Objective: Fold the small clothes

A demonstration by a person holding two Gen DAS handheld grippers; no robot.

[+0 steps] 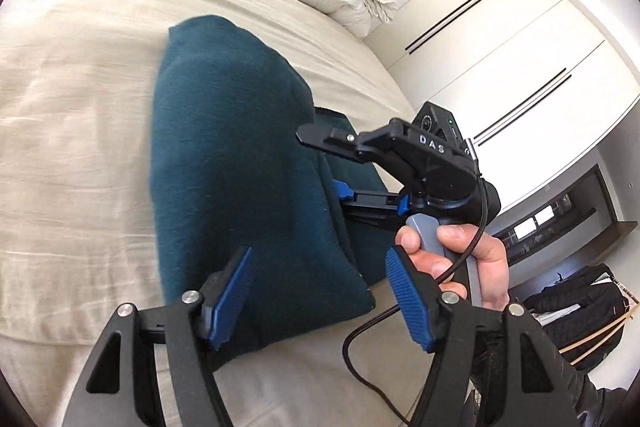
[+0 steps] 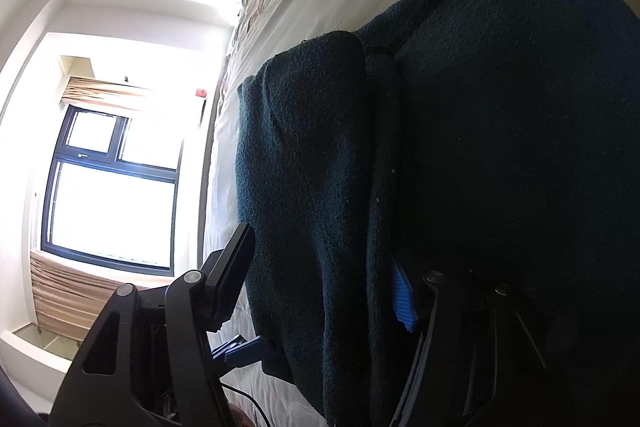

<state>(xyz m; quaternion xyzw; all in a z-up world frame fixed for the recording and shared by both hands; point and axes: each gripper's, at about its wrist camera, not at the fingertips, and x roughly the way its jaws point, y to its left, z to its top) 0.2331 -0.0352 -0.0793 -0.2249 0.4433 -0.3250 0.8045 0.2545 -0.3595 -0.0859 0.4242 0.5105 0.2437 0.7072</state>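
Garment: the dark teal fleece garment lies on the bed, already folded over itself into a long thick bundle.
Fold edge: in the right wrist view a rolled layer stands up beside the thicker part; I judge it can spring back if you let it go too early.
Left gripper: its jaws stand open over the near end of the cloth, and the pads press on nothing.
Right gripper: its jaws are around the folded edge, one blue pad sunk in the cloth. I cannot tell if they truly pinch it.
Risk one: if the right jaws hold only the top layer, a pull would open the fold instead of moving the whole bundle.
Risk two: the black cable lies on the sheet just beside the garment, so it may catch under the cloth.
Risk three: your hand on the right handle is near the left pad; closing there could nip it.
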